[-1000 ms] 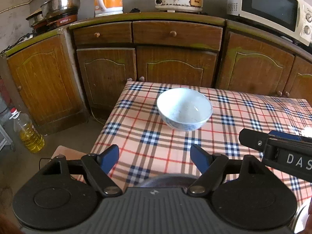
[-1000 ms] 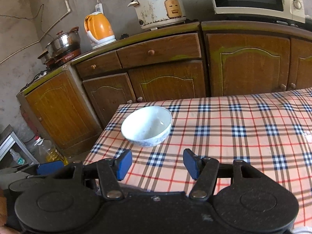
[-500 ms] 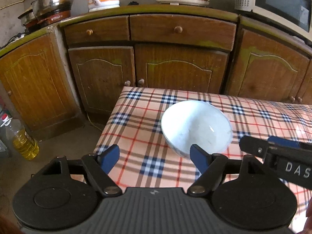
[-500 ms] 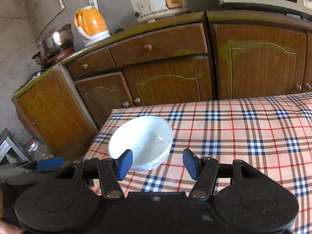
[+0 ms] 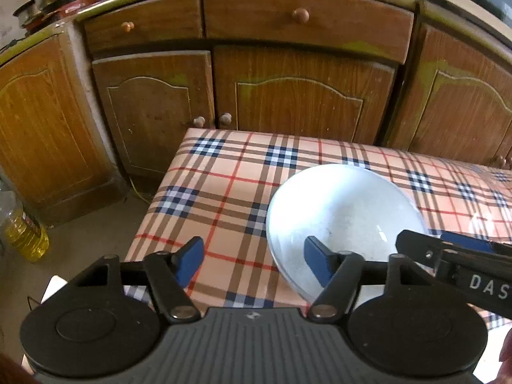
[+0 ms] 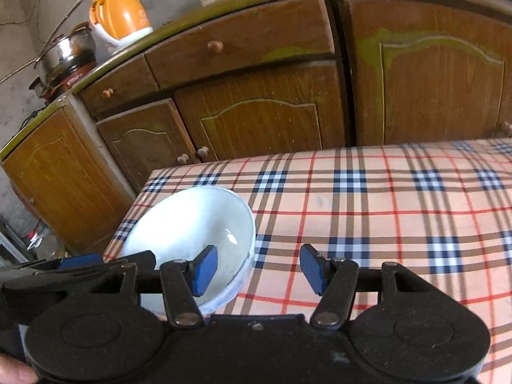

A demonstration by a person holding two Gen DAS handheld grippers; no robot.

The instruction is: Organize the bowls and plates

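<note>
White bowl (image 5: pixel 345 214) on plaid bench (image 5: pixel 224 192). Left gripper (image 5: pixel 252 260) jaws apart (just been closing), straddling its rim; right gripper (image 6: pixel 259 268) jaws apart, likewise.

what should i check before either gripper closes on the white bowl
1. Bowl upright on the checked tablecloth: ok.
2. Bowl empty: ok, nothing seen inside.
3. Left gripper straddles the rim: ok; its jaws have just been closing, one finger over the bowl's inside, one outside, pads not pressing yet.
4. Right gripper straddles the rim: ok, jaws apart, one finger over the inside.
5. Grippers clear of each other: cannot tell; both crowd the near rim.
6. Pads low enough to catch the rim: cannot tell.
</note>
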